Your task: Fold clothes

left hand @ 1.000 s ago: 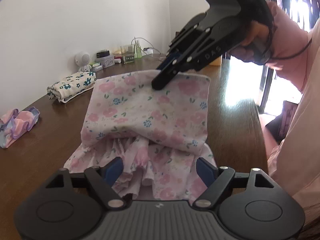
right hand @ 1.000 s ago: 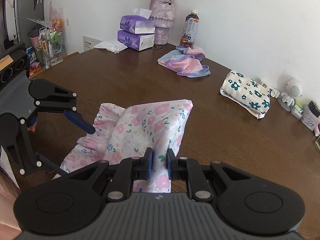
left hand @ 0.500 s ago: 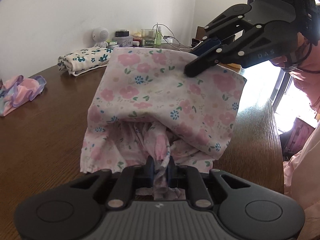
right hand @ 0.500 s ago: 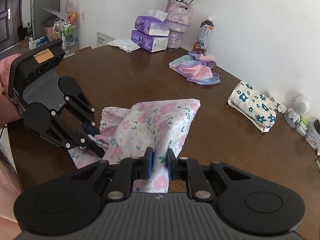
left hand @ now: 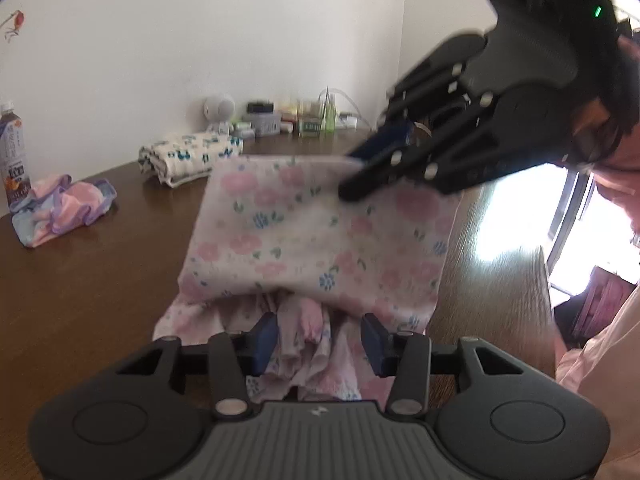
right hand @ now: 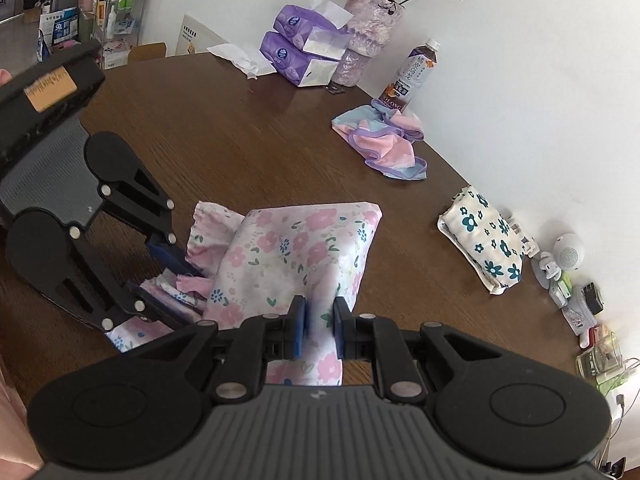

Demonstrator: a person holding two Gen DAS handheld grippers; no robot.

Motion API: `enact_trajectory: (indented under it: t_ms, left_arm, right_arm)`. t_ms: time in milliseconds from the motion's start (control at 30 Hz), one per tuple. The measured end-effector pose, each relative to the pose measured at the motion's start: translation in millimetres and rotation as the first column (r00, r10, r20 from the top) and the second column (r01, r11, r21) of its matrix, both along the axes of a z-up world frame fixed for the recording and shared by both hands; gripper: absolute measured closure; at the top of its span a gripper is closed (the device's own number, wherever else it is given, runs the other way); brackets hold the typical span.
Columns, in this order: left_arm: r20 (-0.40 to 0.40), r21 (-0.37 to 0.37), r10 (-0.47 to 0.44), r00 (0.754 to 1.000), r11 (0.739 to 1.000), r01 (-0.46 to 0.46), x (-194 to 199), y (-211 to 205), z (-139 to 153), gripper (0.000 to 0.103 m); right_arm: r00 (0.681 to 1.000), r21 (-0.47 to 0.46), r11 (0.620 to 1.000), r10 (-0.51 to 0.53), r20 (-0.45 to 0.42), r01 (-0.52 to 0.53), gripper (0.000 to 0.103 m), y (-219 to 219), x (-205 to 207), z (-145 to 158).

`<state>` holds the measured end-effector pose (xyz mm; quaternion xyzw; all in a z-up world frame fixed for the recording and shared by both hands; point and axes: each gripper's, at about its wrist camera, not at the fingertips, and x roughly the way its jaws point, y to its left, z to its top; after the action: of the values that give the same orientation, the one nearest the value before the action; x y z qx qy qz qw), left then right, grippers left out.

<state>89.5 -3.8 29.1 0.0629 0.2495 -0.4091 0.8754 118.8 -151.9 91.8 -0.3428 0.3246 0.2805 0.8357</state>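
A pink floral garment (left hand: pixel 316 236) lies partly folded on the brown table (left hand: pixel 92 280), its plain half lifted over its ruffled hem (left hand: pixel 304 344). My left gripper (left hand: pixel 318 342) is open, with the hem lying between its fingers. My right gripper (right hand: pixel 318 328) is shut on the garment's (right hand: pixel 304 248) far edge and holds it raised. The right gripper also shows in the left wrist view (left hand: pixel 360 176), and the left gripper shows in the right wrist view (right hand: pixel 168 280).
A folded white cloth with teal flowers (right hand: pixel 482 240) and a crumpled pink and purple cloth (right hand: pixel 384 140) lie near the wall. Tissue packs (right hand: pixel 304 50), a vase (right hand: pixel 368 36), a bottle (right hand: pixel 412 76) and small items (right hand: pixel 576 280) stand at the table's back edge.
My left gripper shut on the ruffled hem half a second ago and has now opened and let it go. The right gripper keeps its hold on the raised edge.
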Motion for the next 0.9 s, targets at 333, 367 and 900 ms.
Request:
enact_trajectory:
  t_ms: [333, 367, 900]
  left_arm:
    - [-0.061, 0.087, 0.007, 0.998, 0.996, -0.002, 42.7, -33.0, 5.2, 0.093]
    - [-0.073, 0.094, 0.010, 0.997, 0.996, -0.003, 46.0, -36.3, 0.3, 0.093]
    - [-0.125, -0.015, 0.143, 0.982, 0.989, -0.147, -2.8, 51.4, -17.3, 0.053]
  right_arm:
    - [0.998, 0.044, 0.997, -0.064, -0.008, 0.064, 0.092, -13.7, 6.7, -5.2]
    - [0.998, 0.047, 0.997, -0.056, -0.003, 0.056, 0.092, -12.1, 5.7, -3.2]
    - [0.983, 0.096, 0.978, 0.184, 0.019, -0.185, 0.094, 54.7, -52.4, 6.5]
